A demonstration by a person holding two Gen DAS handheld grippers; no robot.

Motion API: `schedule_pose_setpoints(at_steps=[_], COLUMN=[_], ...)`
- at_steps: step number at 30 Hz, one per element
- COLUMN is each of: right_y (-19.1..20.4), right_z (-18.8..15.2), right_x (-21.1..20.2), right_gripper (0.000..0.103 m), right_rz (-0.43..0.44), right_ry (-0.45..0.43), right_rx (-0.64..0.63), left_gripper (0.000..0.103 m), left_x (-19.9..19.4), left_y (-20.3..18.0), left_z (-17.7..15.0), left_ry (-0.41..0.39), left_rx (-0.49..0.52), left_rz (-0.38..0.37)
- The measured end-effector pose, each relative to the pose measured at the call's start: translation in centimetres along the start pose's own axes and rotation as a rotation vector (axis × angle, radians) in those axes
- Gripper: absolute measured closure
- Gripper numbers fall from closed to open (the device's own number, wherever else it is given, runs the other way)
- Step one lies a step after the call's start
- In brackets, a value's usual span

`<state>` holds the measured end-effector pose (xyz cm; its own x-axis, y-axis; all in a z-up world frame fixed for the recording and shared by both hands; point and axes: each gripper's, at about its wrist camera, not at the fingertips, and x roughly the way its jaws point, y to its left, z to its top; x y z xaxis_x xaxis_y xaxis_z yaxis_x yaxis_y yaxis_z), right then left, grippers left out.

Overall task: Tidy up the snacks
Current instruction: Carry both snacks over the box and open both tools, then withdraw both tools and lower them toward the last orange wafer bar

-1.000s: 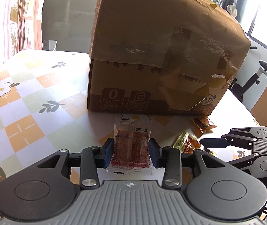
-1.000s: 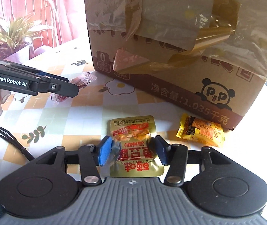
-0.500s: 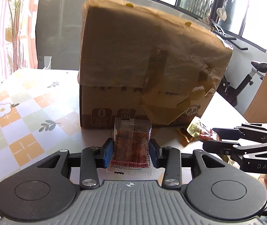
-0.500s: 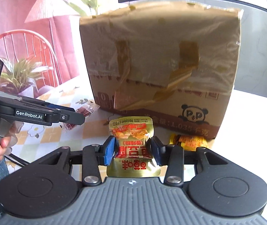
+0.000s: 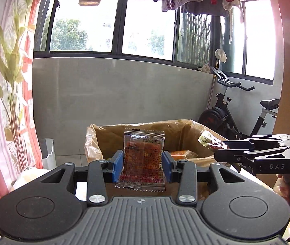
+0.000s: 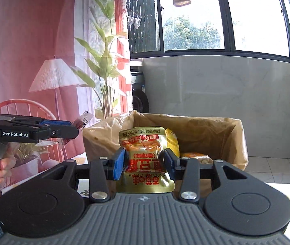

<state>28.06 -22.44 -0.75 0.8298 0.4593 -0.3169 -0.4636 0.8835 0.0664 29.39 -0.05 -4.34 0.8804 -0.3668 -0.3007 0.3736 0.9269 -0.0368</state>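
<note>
My left gripper (image 5: 143, 164) is shut on a clear packet of red-brown snack (image 5: 143, 159), held upright in front of the open top of the cardboard box (image 5: 108, 134). My right gripper (image 6: 145, 164) is shut on a gold snack pouch (image 6: 143, 143), level with the box rim (image 6: 185, 118). Each gripper shows in the other's view: the right one (image 5: 218, 150) at the right edge, the left one (image 6: 74, 128) at the left, each with its packet. Orange and yellow packets (image 6: 194, 156) lie inside the box.
A window wall and grey panel stand behind the box. An exercise bike (image 5: 236, 122) is at the right. A plant (image 6: 102, 77), red chair (image 6: 22, 110) and curtain are at the left. The patterned table edge (image 6: 81, 161) shows below the box.
Both grippers have risen with their packets from table level to above the box rim. The box's open top and the packets inside now show.
</note>
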Motion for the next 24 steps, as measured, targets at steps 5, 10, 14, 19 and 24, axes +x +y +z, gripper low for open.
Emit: schedule_pose_setpoints(at_steps=[5, 10, 14, 19, 24], right_y=[-2.4, -3.8, -4.2, -4.2, -3.4], right_z=[2.8, 3.5, 3.0, 3.0, 3.0], right_x=[4.2, 7.9, 9.0, 8.9, 7.3], right_gripper=[0.059, 0.058, 0.051, 0.036, 0.032], right_rz=[-0.092, -0.166, -0.189, -0.178, -0.162], right_ry=[0.041, 0.115, 0.156, 0.172, 0.148], right_rx=[-0.004, -0.021, -0.004, 0.047, 0.031], left_gripper=[0.06, 0.056, 0.05, 0.014, 0.012], left_x=[5.3, 9.3, 10.9, 10.8, 9.8], left_y=[0.2, 0.0, -0.4, -0.1, 0.1], left_z=[3.0, 4.2, 4.3, 3.5, 3.5], left_ry=[0.033, 0.099, 0.145, 0.169, 0.165], left_rx=[0.001, 0.023, 0.025, 0.014, 0.022], left_rz=[0.018, 0.076, 0.09, 0.088, 0.094])
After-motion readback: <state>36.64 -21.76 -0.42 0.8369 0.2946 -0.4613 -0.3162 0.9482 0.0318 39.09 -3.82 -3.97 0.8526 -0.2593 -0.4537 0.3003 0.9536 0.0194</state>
